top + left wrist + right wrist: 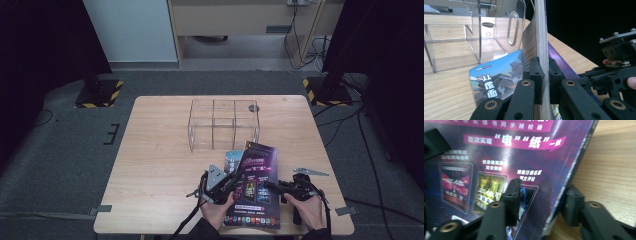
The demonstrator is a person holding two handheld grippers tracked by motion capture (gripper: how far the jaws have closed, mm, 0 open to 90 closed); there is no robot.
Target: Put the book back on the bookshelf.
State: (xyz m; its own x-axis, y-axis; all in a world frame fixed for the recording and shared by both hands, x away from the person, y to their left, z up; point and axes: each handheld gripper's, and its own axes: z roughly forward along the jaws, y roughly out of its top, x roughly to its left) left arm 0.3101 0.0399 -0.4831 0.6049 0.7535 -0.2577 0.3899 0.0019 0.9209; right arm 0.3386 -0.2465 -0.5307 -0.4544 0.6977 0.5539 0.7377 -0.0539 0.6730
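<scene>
A glossy purple book [256, 185], its back cover printed with pictures and Chinese text, stands tilted on the pale wooden counter [155, 165]. The left gripper [222, 186] pinches its thin cover edge, jaws nearly together. The right gripper [272, 187] straddles the opposite edge, one jaw over the cover, one behind; whether they press is unclear. Both hands rest low near the counter's front. The left gripper view shows a blue book [496, 80] lying flat beside the jaws and a clear acrylic organiser [471, 37] beyond them.
</scene>
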